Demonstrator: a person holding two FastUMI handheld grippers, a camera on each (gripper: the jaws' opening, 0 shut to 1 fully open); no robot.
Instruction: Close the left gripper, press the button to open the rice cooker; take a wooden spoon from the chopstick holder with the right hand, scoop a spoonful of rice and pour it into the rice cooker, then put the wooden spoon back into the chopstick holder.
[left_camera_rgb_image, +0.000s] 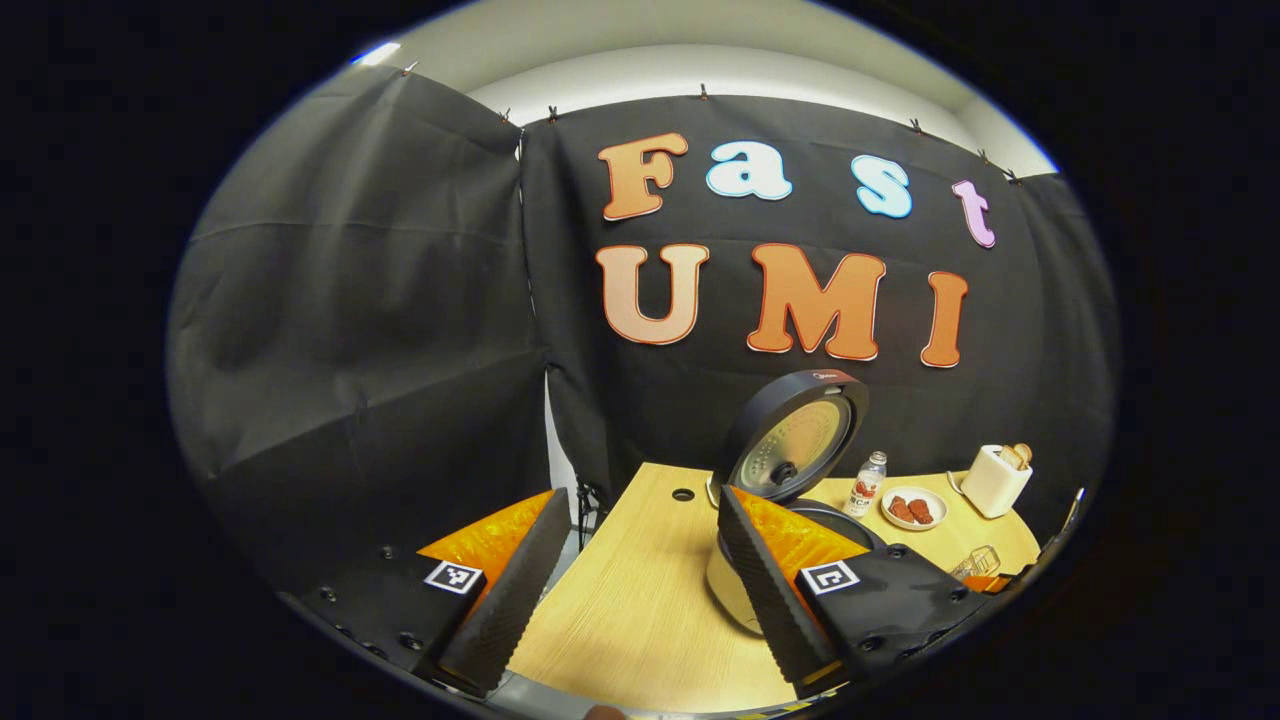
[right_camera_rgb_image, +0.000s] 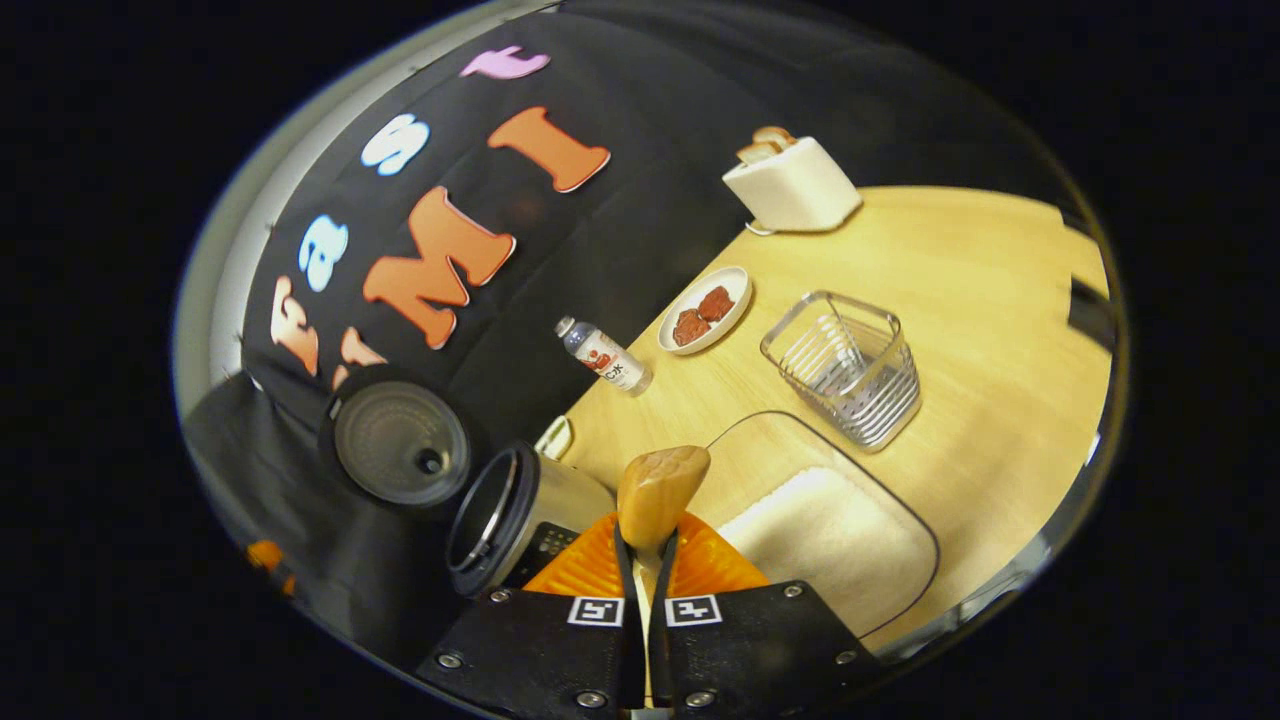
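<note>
In the left gripper view the left hand-held gripper (left_camera_rgb_image: 640, 570) is spread wide with nothing between its fingers, held above the table (left_camera_rgb_image: 640, 620); past its right finger stands the rice cooker (left_camera_rgb_image: 790, 470), lid raised upright against the booth wall; beyond it sit a small bottle (left_camera_rgb_image: 868, 484), a plate of reddish pieces (left_camera_rgb_image: 913, 508) and a white toaster (left_camera_rgb_image: 995, 478), with part of the wire chopstick holder (left_camera_rgb_image: 980, 562) at the far right edge.

In the right gripper view the right hand-held gripper (right_camera_rgb_image: 645, 560) is pressed together on the handle of the wooden spoon (right_camera_rgb_image: 658, 495), whose bowl points forward, between the cooker's open pot (right_camera_rgb_image: 510, 520) on its left and a dark-rimmed tray of rice (right_camera_rgb_image: 830, 540) on its right; whether the bowl carries rice I cannot tell; this view looks down into the chopstick holder (right_camera_rgb_image: 845, 365), standing just beyond the tray, with the plate (right_camera_rgb_image: 705, 310), bottle (right_camera_rgb_image: 605, 357) and toaster (right_camera_rgb_image: 790, 183) farther off.
</note>
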